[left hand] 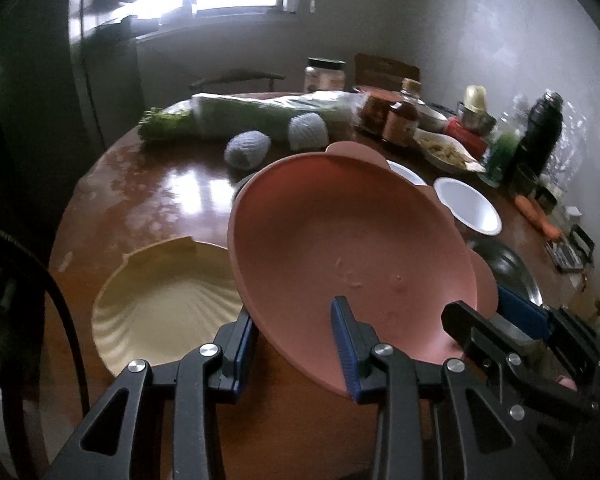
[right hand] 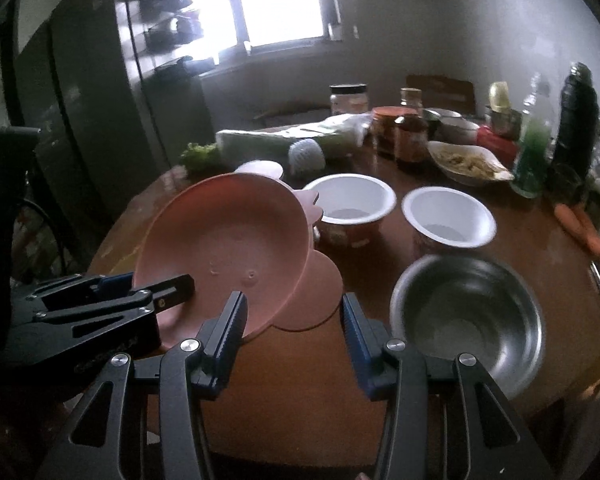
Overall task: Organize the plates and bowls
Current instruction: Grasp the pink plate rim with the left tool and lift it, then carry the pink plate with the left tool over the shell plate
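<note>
Pink plate [left hand: 340,240] in down-tilted left tongs [left hand: 292,344]

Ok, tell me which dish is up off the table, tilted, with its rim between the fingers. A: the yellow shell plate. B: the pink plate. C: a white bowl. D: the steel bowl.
B: the pink plate is tilted with its rim in the left gripper, while the steel bowl, shell plate and white bowls sit flat on the table.
</note>
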Action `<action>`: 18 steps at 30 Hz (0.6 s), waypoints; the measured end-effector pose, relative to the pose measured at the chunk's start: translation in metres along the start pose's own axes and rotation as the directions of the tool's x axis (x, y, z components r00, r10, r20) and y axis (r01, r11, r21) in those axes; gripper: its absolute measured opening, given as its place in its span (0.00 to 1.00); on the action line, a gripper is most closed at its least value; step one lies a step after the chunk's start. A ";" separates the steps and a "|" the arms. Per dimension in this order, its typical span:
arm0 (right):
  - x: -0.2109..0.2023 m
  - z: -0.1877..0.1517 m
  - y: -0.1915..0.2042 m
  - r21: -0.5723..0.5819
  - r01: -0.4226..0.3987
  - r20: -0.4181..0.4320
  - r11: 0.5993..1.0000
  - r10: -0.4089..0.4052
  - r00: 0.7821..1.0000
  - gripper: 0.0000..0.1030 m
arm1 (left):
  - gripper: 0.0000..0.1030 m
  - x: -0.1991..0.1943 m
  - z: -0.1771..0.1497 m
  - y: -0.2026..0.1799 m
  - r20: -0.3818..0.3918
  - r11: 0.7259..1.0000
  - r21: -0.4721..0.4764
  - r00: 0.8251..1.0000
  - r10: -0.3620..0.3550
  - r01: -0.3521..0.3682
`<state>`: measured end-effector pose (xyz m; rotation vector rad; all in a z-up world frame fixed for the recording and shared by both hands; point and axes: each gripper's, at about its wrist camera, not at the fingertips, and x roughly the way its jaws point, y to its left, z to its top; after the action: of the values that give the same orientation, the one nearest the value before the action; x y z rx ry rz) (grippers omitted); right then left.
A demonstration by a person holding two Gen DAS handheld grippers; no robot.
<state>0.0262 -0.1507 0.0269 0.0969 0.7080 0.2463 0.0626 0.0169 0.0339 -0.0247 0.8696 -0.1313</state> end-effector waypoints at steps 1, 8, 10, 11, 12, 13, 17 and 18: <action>0.002 0.003 0.004 -0.009 -0.008 -0.001 1.000 0.008 1.000 0.48 | 0.36 0.000 0.001 0.004 0.001 1.000 -0.005 1.000 0.002 -0.002; 0.020 0.018 0.033 -0.064 -0.053 -0.017 0.997 0.052 0.998 0.48 | 0.36 -0.004 0.005 0.039 0.007 0.997 -0.065 0.999 0.040 -0.040; 0.026 0.021 0.044 -0.082 -0.065 -0.023 0.994 0.063 0.998 0.48 | 0.36 -0.004 0.004 0.049 0.006 0.995 -0.083 0.999 0.049 -0.048; 0.029 0.022 0.046 -0.088 -0.071 -0.026 0.994 0.069 0.997 0.48 | 0.36 -0.003 0.004 0.055 0.005 0.994 -0.090 0.999 0.054 -0.054; 0.032 0.023 0.051 -0.094 -0.078 -0.033 0.993 0.075 0.997 0.48 | 0.36 -0.004 0.003 0.060 0.004 0.994 -0.097 0.998 0.059 -0.059; 0.034 0.024 0.055 -0.100 -0.084 -0.037 0.991 0.081 0.996 0.48 | 0.36 -0.004 0.002 0.065 0.003 0.992 -0.105 0.998 0.065 -0.064; 0.047 0.027 0.072 -0.127 -0.111 -0.059 0.986 0.104 0.993 0.48 | 0.36 -0.004 -0.003 0.082 -0.007 0.988 -0.131 0.996 0.083 -0.084; 0.050 0.027 0.075 -0.131 -0.116 -0.067 0.985 0.107 0.992 0.48 | 0.36 -0.003 -0.004 0.086 -0.010 0.987 -0.136 0.996 0.087 -0.088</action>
<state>0.0660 -0.0654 0.0290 -0.0001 0.7443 0.4052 0.0670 0.1023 0.0273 -0.1142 0.8809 0.0104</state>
